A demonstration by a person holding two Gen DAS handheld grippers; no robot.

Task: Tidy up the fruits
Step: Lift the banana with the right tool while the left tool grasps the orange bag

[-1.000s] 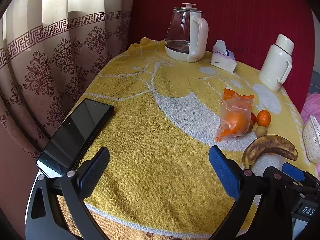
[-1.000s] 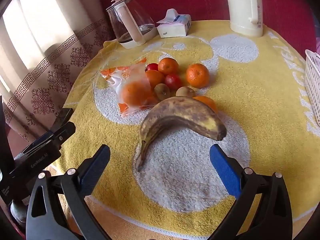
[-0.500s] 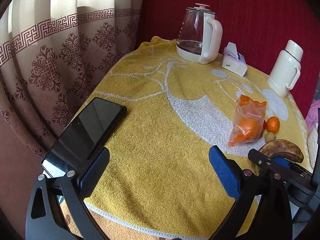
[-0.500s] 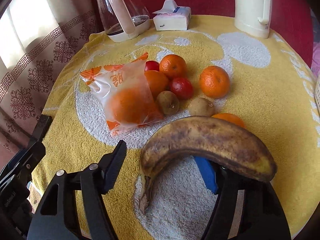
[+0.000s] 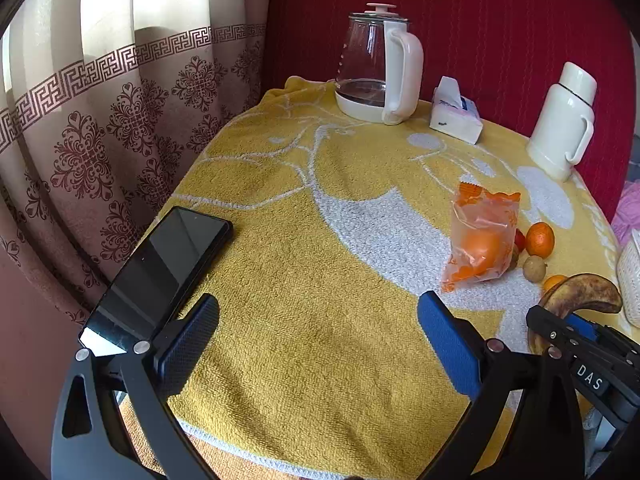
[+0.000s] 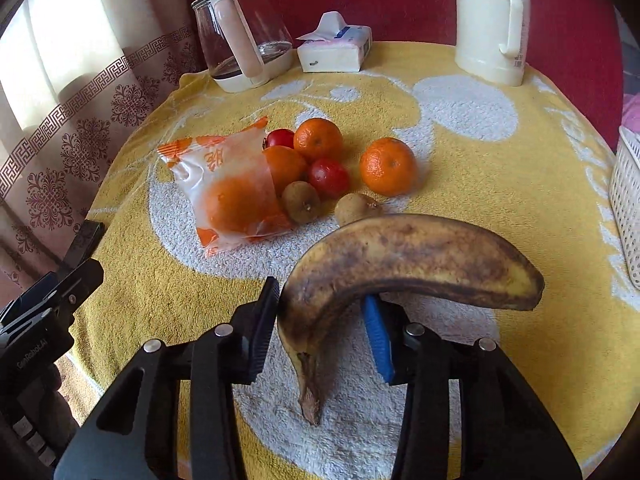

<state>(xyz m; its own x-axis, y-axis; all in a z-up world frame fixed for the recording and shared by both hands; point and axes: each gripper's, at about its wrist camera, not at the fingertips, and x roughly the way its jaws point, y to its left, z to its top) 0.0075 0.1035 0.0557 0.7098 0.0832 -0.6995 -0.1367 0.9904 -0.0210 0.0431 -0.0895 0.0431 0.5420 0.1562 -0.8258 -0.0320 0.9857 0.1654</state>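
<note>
My right gripper is shut on the stem half of a brown-spotted banana, which still lies low over the yellow towel. Behind it lie a bagged orange, loose oranges, red fruits and two kiwis. In the left wrist view the banana shows at the right with the right gripper on it, near the bagged orange. My left gripper is open and empty over the towel's front left part.
A black phone lies at the towel's left edge. A glass kettle, a tissue pack and a white thermos stand at the back. A white basket stands at the right edge.
My right gripper moved forward around the banana and closed on it. My left gripper stayed open and shifted slightly left.
</note>
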